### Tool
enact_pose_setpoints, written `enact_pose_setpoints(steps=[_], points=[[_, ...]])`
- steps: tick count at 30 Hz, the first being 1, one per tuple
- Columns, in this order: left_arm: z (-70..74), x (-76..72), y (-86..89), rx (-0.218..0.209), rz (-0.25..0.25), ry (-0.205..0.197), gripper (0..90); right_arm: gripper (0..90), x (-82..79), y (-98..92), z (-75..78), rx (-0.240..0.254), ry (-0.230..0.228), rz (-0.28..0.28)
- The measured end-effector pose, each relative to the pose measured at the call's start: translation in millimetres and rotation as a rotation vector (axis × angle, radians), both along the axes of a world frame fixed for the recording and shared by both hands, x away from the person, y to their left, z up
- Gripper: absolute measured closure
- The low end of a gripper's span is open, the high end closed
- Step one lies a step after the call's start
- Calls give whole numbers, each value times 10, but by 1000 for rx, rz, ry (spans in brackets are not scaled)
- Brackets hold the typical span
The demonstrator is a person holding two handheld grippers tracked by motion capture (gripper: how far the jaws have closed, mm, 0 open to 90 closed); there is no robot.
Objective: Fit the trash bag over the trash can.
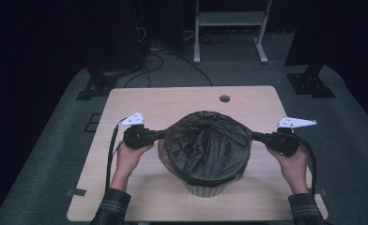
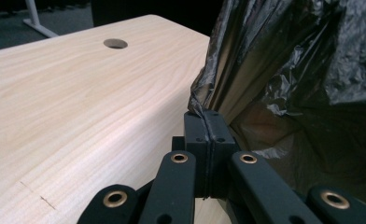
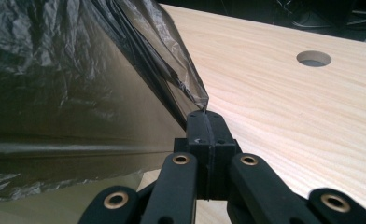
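Note:
A black plastic bin bag (image 1: 205, 145) is draped over a pale ribbed bin (image 1: 205, 189) in the middle of the wooden table (image 1: 172, 101). My left gripper (image 1: 163, 135) is at the bag's left edge, jaws shut on a pinch of the film. In the left gripper view the closed jaws (image 2: 204, 122) hold the bag (image 2: 284, 70) where it gathers to a point. My right gripper (image 1: 253, 136) is shut on the bag's right edge; its own view shows the jaws (image 3: 205, 122) clamped on the stretched film (image 3: 78, 79).
A round cable hole (image 1: 225, 98) lies in the table's far side. Beyond the table stand a white frame (image 1: 229, 28), dark stand bases (image 1: 95, 86) and floor cables (image 1: 158, 61). A person's hands and plaid sleeves come in from the near edge.

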State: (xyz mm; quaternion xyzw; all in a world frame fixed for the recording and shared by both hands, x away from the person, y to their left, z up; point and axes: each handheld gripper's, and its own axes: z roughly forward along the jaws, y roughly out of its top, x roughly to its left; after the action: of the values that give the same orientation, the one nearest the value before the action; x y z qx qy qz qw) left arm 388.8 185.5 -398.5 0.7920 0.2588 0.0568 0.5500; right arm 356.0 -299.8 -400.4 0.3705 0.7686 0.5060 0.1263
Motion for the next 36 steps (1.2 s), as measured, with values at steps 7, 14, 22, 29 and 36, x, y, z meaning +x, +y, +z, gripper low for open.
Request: enact_pose_setpoints(steps=[7, 14, 22, 29, 36], points=[[-71, -11, -1, 23, -8, 11, 894, 900, 1, 17, -51, -7, 11, 6], [-181, -25, 17, 32, -3, 29, 893, 900, -5, 12, -131, -11, 27, 3], [-249, -29, -6, 84, -4, 42, 893, 900, -8, 19, -210, -18, 44, 6], [-292, -28, -34, 134, -12, 57, 894, 900, -17, 28, -263, -24, 56, 12], [-360, -25, -89, 169, -25, 81, 893, 900, -32, 44, -338, -41, 73, 18]])
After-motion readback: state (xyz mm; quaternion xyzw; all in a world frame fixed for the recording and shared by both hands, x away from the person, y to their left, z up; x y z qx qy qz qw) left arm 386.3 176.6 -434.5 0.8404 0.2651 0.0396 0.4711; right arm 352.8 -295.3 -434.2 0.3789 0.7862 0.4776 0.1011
